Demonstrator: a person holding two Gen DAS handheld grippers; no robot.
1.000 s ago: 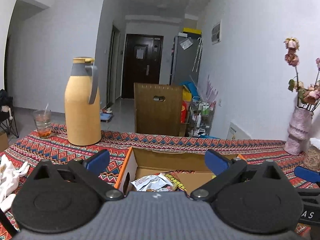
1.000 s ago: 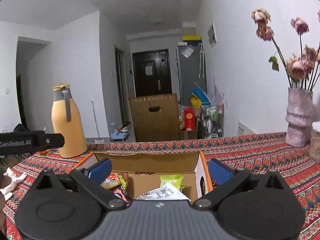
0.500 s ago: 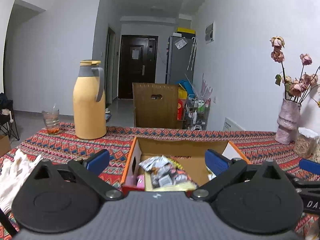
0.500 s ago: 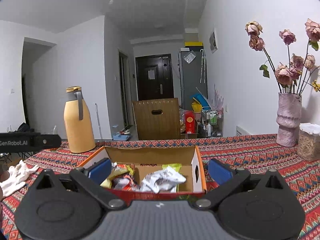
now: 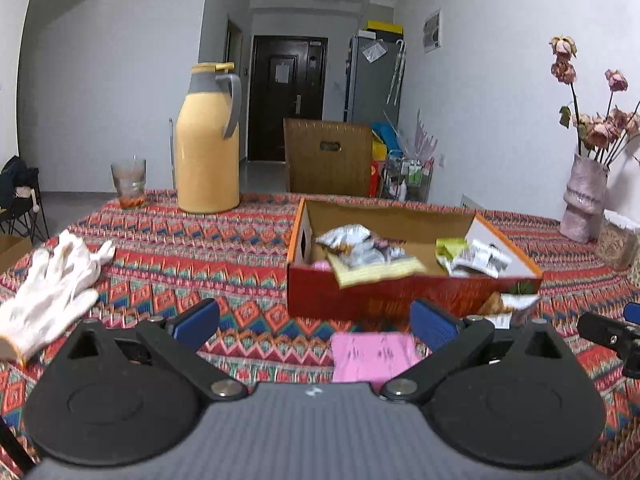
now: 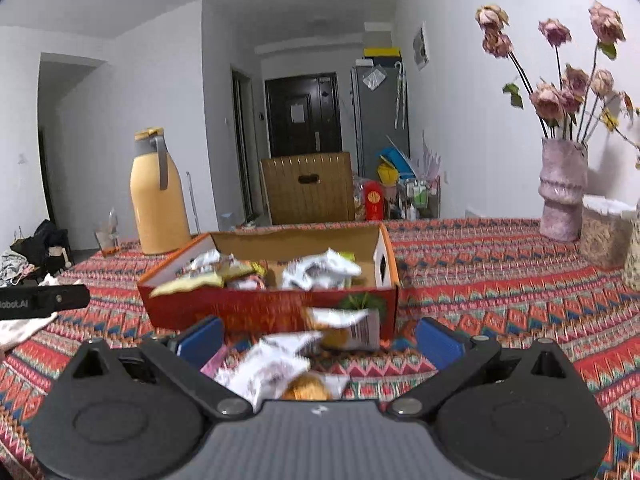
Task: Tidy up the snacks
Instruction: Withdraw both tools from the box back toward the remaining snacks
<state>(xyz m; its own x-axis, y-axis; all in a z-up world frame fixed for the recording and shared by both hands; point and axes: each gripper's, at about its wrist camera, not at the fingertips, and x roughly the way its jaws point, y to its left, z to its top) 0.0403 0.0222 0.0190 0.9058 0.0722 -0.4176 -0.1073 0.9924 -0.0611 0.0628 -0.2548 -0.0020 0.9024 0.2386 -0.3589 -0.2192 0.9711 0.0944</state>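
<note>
we hold both tools with jaws spread and nothing between them: the left gripper (image 5: 314, 320) hovers over a pink packet (image 5: 370, 354) at 6 o'clock of the red snack box (image 5: 384, 296), and the right gripper (image 6: 318, 338) over two white wrappers, one (image 6: 268, 368) just below it and one (image 6: 348, 326) leaning on the box front. the risk we see is a pad sliding under a crinkly wrapper and skating it across the patterned tablecloth (image 6: 500, 280), or a low approach nudging the box itself; the pictures are blurred, so aim may be off. our count: one box, holding at least five packets piled loosely (exact number unclear), three packets loose outside it, one yellow thermos (image 5: 208, 140) at 11 o'clock, one glass (image 5: 129, 178) beside it, one white glove (image 5: 52, 284) at 9 o'clock, one vase (image 6: 562, 190) at 2 o'clock.
</note>
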